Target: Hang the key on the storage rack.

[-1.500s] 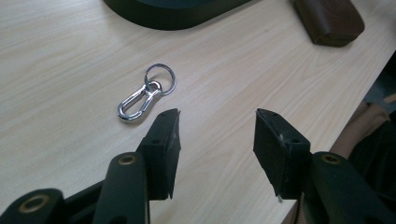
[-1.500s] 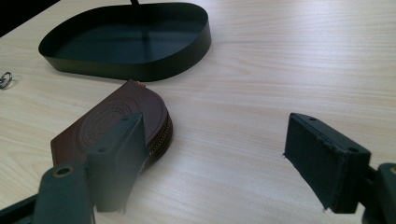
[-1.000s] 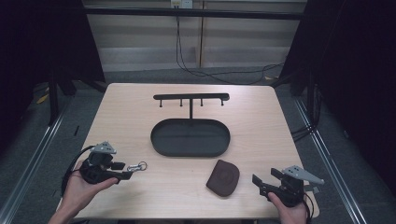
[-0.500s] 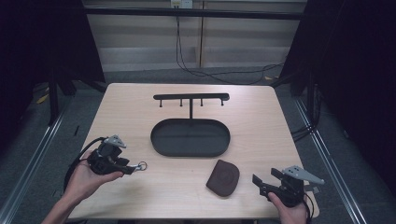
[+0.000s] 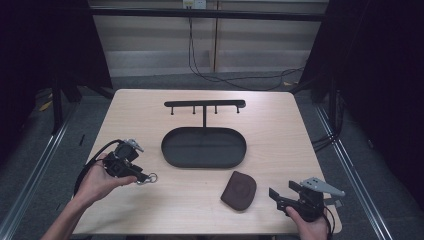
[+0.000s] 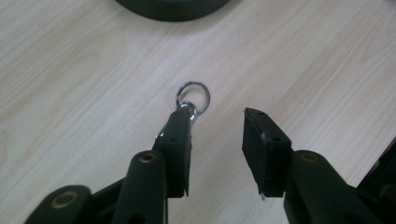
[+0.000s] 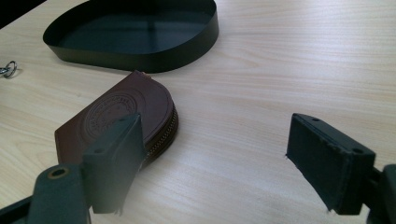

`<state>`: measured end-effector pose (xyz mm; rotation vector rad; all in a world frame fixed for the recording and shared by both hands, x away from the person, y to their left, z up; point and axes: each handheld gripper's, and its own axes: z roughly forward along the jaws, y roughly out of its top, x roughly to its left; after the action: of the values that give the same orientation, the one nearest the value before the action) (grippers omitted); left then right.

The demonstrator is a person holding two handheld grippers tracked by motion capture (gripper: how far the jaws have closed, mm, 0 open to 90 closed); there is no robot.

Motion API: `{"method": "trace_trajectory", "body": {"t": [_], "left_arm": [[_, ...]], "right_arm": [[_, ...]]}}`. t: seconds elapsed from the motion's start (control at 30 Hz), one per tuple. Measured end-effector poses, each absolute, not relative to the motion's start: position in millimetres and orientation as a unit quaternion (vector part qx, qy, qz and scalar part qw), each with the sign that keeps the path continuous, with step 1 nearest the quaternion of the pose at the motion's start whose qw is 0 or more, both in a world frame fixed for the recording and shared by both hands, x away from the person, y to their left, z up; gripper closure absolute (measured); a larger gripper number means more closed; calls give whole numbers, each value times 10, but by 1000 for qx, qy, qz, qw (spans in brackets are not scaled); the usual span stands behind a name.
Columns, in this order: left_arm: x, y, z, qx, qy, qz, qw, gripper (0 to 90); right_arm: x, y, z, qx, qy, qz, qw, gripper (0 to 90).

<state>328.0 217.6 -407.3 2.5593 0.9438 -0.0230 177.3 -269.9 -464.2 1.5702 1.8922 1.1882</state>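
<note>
Wooden table (image 5: 280,130), left gripper (image 5: 137,172) fingers apart – key ring (image 6: 193,97) beyond them, right gripper (image 5: 280,196) fingers wide.

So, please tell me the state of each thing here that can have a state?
Left hand-held gripper: jaws open, a metal key ring just past one jaw's tip.
Right hand-held gripper: jaws wide open, holding nothing.
Brown pouch: zipped closed, lying flat on the table.
Black oval tray: empty, upright.
Black hook rack: standing, nothing hanging on it.

table (image 5: 280,130) evenly lit from above against dark surroundings; near tool jaws blurred.
</note>
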Motion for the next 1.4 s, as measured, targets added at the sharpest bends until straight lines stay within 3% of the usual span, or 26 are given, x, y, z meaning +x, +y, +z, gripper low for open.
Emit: {"method": "trace_trajectory", "body": {"t": [0.8, 1.4], "left_arm": [[3702, 1920, -4365, 941, 316, -49, 114, 668], [3795, 1802, -4552, 946, 306, -70, 76, 667]], "right_arm": [[1786, -2701, -4654, 563, 680, 426, 197, 187], [1794, -2702, -4661, 563, 681, 427, 190, 186]]}}
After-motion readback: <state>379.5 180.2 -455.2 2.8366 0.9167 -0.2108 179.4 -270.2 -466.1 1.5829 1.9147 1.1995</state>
